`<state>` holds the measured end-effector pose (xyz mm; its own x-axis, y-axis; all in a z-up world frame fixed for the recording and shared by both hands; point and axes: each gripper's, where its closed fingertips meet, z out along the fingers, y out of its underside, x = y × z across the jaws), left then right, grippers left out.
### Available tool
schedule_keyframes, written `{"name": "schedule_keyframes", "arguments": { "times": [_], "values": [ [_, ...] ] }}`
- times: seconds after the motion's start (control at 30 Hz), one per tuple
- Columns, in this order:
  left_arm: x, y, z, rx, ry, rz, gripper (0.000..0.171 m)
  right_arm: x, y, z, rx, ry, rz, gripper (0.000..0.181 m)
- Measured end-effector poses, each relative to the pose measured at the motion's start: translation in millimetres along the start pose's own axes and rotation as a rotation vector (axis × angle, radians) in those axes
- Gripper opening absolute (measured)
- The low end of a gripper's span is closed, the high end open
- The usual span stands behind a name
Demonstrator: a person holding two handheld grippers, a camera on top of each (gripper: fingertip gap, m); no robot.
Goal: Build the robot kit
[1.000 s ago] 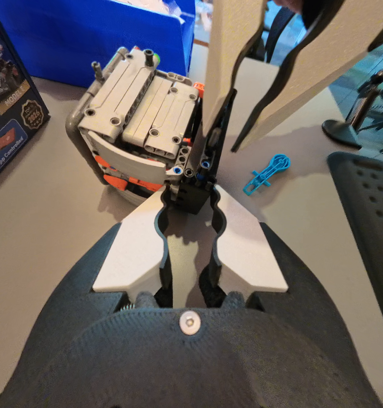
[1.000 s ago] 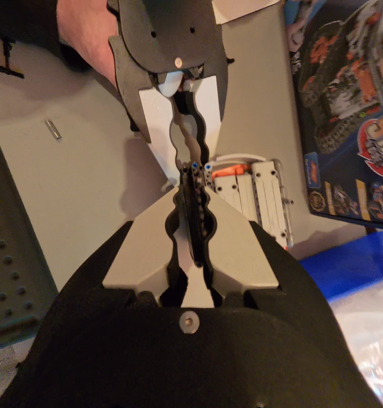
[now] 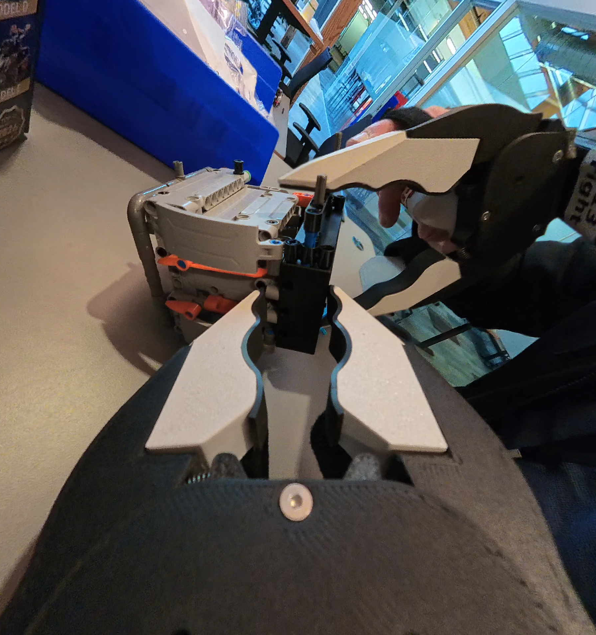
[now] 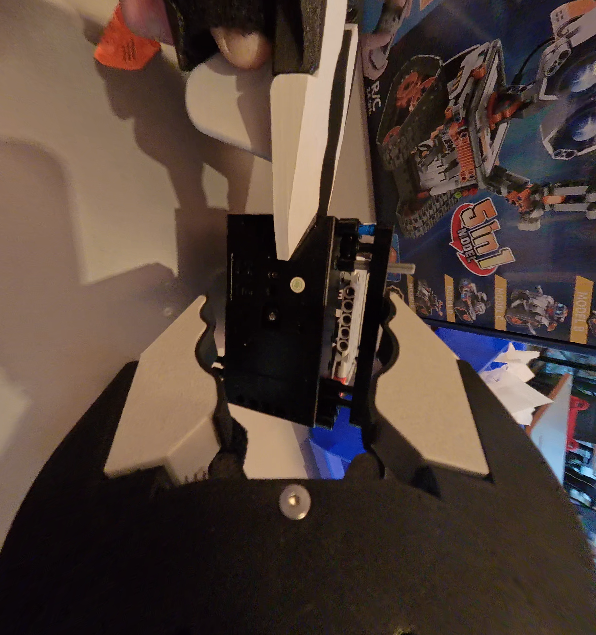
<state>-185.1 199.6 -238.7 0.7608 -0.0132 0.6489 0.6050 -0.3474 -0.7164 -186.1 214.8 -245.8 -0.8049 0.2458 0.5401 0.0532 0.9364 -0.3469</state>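
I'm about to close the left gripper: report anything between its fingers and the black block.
A small grey pin of the brick model sits in the gap between the black block and the left gripper's image-left finger. The other gap looks bare.

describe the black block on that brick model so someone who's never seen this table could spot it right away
Start at the blue bin at the back of the beige table; just in front of it stands a grey and orange brick model. The black block is fixed to the model's right side, between the tips of the left claw. It is the one solid black box there, beside grey panels and orange pieces.
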Motion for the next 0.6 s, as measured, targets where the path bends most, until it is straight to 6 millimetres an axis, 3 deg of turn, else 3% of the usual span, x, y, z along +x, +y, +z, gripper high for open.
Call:
{"name": "schedule_keyframes", "arguments": {
  "times": [0.2,0.33,0.4,0.6],
  "values": [
    [1.4,-1.0,2.8,0.014,-0.001,-0.020,0.032,4.2,3.9,5.0,-0.020,0.058,-0.011,0.093],
    [5.3,-2.5,8.6,0.031,0.010,-0.037,0.032,-0.4,10.4,13.4,-0.063,0.049,0.002,0.108],
    [5.8,-2.1,8.4,0.032,0.010,-0.044,0.032,2.2,9.0,12.3,-0.049,0.080,-0.011,0.098],
    [4.1,-4.5,10.9,0.059,-0.003,-0.048,0.032,4.6,12.8,12.8,-0.066,0.094,-0.004,0.096]
  ]
}}
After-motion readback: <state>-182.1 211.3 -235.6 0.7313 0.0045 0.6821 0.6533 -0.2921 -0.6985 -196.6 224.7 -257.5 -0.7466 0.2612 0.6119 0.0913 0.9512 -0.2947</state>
